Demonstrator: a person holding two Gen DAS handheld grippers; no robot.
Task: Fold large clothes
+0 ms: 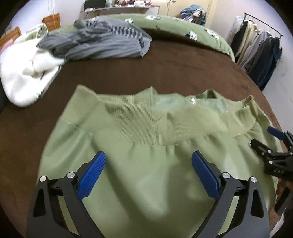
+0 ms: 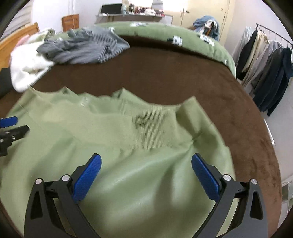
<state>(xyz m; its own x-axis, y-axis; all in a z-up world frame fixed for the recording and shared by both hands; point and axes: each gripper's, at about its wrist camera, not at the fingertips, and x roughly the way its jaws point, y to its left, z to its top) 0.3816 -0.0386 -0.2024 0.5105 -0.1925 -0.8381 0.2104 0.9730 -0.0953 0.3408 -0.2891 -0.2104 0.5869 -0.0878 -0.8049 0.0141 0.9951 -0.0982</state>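
Note:
A light green sweatshirt point(image 1: 146, 164) lies folded on the brown bedspread point(image 1: 174, 69), its ribbed hem band point(image 1: 164, 126) across the far side. My left gripper point(image 1: 148, 159) hovers over the green cloth with its blue pads wide apart and nothing between them. In the right wrist view the same sweatshirt point(image 2: 128, 174) fills the foreground, its ribbed band point(image 2: 152, 128) rumpled. My right gripper point(image 2: 146, 163) stands open above the fabric, also holding nothing. The right gripper's tip point(image 1: 274, 144) shows at the right edge of the left view, and the left gripper's tip point(image 2: 11, 128) at the left edge of the right view.
A grey striped garment point(image 1: 102, 44) and a white one point(image 1: 27, 73) lie heaped at the bed's far left. A green flowered quilt point(image 1: 192, 33) runs along the far edge. Dark clothes hang on a rack point(image 1: 260, 55) to the right. A desk point(image 1: 119, 9) stands at the back.

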